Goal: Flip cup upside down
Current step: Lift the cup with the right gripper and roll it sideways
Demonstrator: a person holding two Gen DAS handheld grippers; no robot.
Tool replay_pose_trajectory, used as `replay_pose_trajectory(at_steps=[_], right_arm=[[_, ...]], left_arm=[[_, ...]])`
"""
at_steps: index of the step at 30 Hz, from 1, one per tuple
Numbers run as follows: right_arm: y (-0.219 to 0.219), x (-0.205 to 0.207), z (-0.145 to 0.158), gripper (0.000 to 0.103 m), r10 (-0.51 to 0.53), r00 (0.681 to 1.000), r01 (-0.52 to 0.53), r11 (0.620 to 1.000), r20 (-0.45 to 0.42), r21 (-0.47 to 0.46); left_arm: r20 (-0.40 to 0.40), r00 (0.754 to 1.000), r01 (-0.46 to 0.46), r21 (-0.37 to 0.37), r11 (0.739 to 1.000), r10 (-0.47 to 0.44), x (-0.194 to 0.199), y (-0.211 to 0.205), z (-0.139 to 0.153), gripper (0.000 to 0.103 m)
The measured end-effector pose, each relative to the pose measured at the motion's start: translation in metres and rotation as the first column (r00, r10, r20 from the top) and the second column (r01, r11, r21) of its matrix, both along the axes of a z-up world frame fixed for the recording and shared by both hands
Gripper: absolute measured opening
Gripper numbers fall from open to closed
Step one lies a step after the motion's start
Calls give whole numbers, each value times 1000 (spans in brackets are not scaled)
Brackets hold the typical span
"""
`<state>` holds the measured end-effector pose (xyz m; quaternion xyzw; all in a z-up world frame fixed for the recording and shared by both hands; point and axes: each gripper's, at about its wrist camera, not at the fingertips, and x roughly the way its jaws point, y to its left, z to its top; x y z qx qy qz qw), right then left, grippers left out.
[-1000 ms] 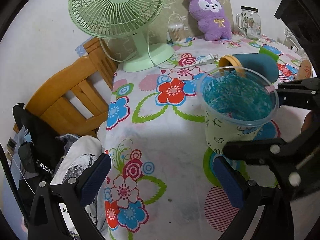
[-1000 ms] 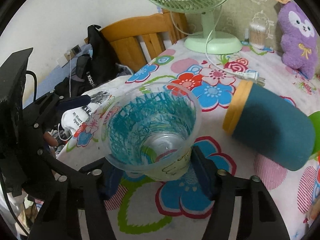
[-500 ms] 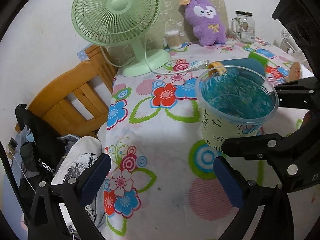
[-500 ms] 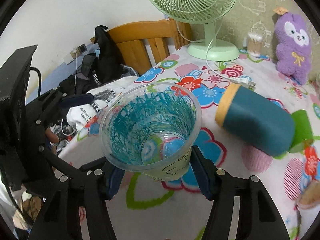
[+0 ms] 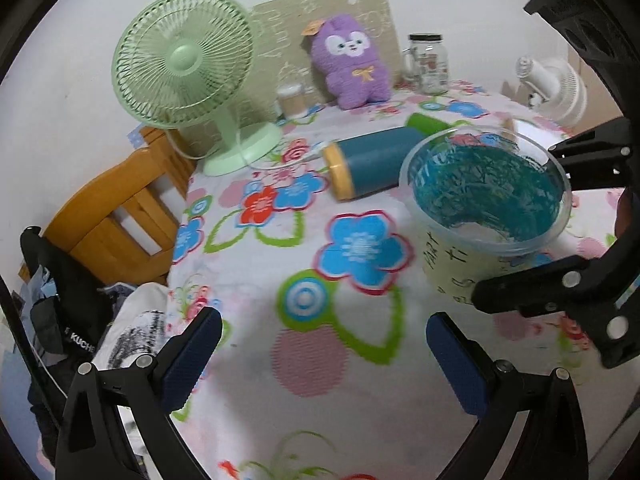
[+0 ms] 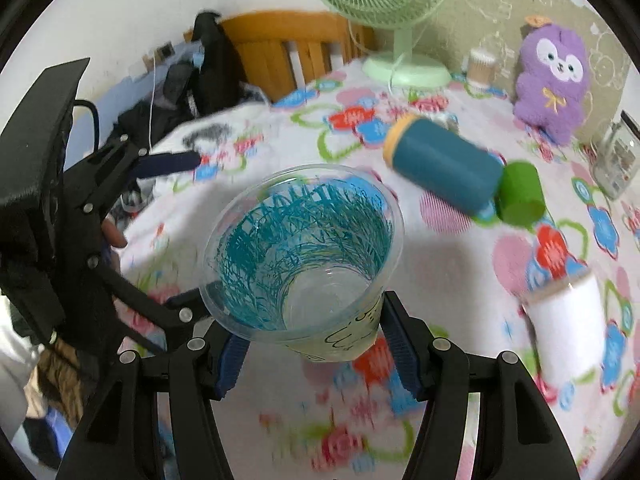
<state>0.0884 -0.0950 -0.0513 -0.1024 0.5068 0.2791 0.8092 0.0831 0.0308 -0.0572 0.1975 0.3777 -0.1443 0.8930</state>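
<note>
A clear plastic cup [image 6: 304, 256] with blue scribbles inside and black writing on its side stands mouth up in my right gripper [image 6: 316, 354], which is shut on its lower part and holds it above the flowered tablecloth [image 6: 448, 264]. The cup also shows in the left wrist view [image 5: 484, 208], at the right, held by the right gripper's black arms. My left gripper [image 5: 320, 356] is open and empty, low over the table's near left part, to the left of the cup.
A teal bottle with a yellow end [image 5: 372, 168] lies on its side mid-table, a green cap [image 6: 520, 192] at its far end. A green fan [image 5: 188, 80], purple plush [image 5: 352, 68], glass jar [image 5: 428, 64] stand at the back. A white cup [image 6: 568, 328] stands right. A wooden chair [image 5: 116, 216] is at left.
My right gripper has lifted the cup higher off the table and toward me. Both views have pulled back, so more of the table and the lying bottle show.
</note>
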Motion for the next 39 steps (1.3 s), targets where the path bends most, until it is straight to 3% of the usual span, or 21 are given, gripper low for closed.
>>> replay_pose_trajectory(at_steps=[5, 12, 19, 27, 30, 33, 39], right_arm=[[-15, -9, -1, 65, 38, 989, -57, 990, -143, -126], [-35, -27, -8, 65, 6, 932, -91, 972, -363, -217], [-47, -45, -18, 65, -73, 843, 29, 996, -533, -90], [-62, -33, -42, 65, -165, 741, 172, 984, -651, -55], [-60, -22, -41, 69, -172, 745, 184, 982, -644, -50], [-57, -15, -39, 81, -167, 763, 165, 984, -624, -61], [-52, -14, -32, 81, -133, 792, 132, 990, -595, -45]], left_arm=[[-20, 1000, 20, -43, 999, -21, -15, -18, -4, 103], [-51, 998, 17, -83, 996, -21, -40, -36, -14, 103], [-91, 995, 16, -95, 995, -25, -74, -50, -28, 103], [-141, 989, -49, -119, 992, 32, -84, -34, -36, 103], [-143, 989, -51, -106, 993, 35, -85, -31, -36, 103], [-133, 991, -46, -92, 995, 34, -88, -32, -35, 103], [-135, 990, -57, -104, 993, 42, -87, -31, -34, 103]])
